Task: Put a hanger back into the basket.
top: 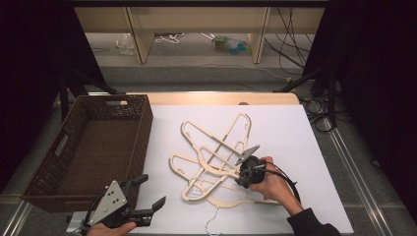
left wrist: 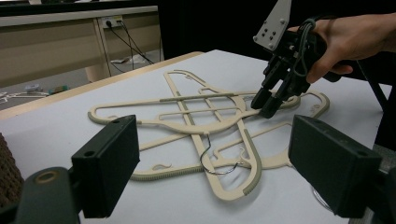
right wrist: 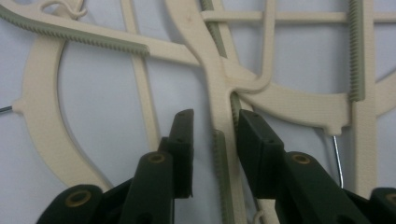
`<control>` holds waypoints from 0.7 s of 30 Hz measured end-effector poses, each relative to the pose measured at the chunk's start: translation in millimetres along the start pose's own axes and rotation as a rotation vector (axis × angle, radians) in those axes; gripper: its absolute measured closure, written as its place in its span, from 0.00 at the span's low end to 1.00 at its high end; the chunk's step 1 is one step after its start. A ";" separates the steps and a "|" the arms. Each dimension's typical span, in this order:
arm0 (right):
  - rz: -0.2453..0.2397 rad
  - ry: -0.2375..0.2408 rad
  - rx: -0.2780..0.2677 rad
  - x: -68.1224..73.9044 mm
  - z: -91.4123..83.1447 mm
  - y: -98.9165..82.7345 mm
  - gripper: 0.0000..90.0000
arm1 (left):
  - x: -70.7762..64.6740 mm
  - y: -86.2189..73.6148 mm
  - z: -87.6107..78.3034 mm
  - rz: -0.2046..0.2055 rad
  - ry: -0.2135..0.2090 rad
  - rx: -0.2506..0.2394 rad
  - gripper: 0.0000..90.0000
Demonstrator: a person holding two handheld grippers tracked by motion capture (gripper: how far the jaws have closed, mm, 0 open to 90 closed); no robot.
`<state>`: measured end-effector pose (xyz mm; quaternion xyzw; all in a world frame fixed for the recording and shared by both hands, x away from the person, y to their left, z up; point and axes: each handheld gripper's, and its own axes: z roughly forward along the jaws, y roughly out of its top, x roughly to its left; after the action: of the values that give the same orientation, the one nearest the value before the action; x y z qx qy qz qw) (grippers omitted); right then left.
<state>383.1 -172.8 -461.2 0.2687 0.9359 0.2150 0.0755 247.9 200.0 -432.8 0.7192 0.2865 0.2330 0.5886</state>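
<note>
Several cream plastic hangers (top: 216,157) lie crossed in a pile on the white table top (top: 295,142). My right gripper (top: 240,181) points down into the pile's near right side, held by a hand. In the right gripper view its jaws (right wrist: 212,121) straddle one hanger arm (right wrist: 219,88) with a ribbed grey strip; the right pad is at the arm, the left pad stands a little off it, so it is open. The left gripper view shows this gripper (left wrist: 264,105) tip-down on the hangers (left wrist: 205,126). My left gripper (top: 153,191) waits at the near left, open and empty (left wrist: 212,140).
A dark brown woven basket (top: 142,132) stands at the table's left, next to the left gripper. A metal hook (left wrist: 210,158) of one hanger curls up from the pile's near side. Beyond the table are wooden furniture legs and cables on the floor.
</note>
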 end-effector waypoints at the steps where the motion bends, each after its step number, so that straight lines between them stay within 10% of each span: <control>1: -0.006 -0.008 0.002 0.6 1.0 0.3 0.77 | 0.0 -0.1 -0.1 -0.001 0.000 0.001 0.18; 21: -0.059 0.013 0.101 6.3 3.9 12.8 0.88 | 1.5 -0.1 1.1 0.026 -0.002 0.017 0.19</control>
<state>384.8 -158.2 -459.2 0.2431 0.9535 0.1669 0.0619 249.7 200.3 -433.1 0.7279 0.2786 0.2375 0.5798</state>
